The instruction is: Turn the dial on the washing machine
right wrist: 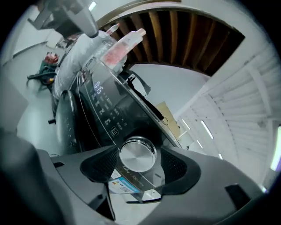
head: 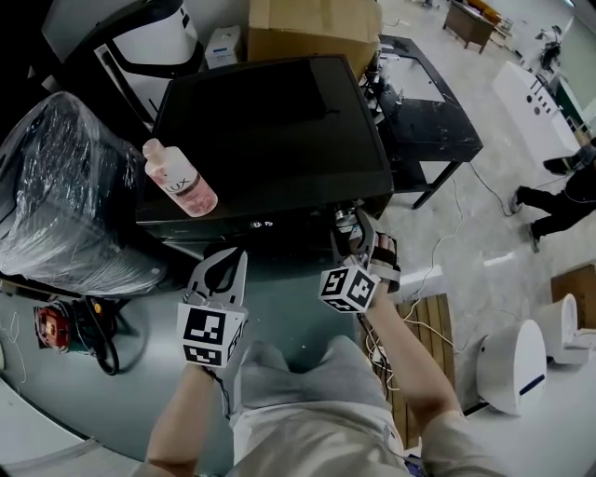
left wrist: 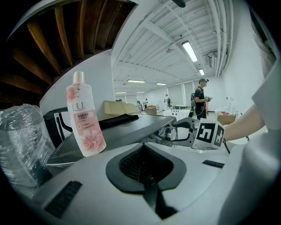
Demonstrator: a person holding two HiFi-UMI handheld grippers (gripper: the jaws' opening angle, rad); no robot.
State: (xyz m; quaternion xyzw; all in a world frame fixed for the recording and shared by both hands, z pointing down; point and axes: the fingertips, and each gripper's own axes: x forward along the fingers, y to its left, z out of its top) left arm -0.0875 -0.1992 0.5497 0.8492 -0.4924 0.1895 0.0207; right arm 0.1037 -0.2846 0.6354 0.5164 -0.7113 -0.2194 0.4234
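Note:
The black top-loading washing machine point(head: 270, 130) stands in front of me. Its round silver dial point(right wrist: 137, 154) sits at the right end of the front control panel point(right wrist: 105, 110). My right gripper point(head: 358, 231) is at the dial point(head: 346, 221). In the right gripper view its jaws stand wide on either side of the dial, with slim gaps and no clear press. My left gripper point(head: 223, 261) hangs lower, in front of the machine's front left, with its pads together and nothing between them point(left wrist: 145, 165). The left gripper view also shows the right gripper point(left wrist: 189, 129) at the dial point(left wrist: 169, 132).
A pink LUX bottle point(head: 179, 177) stands on the lid's front left corner. A plastic-wrapped bundle point(head: 56, 186) is at the left, a cardboard box point(head: 312, 28) behind the machine and a black table point(head: 424, 112) at the right. Cables and a wooden pallet point(head: 424, 345) lie on the floor to my right.

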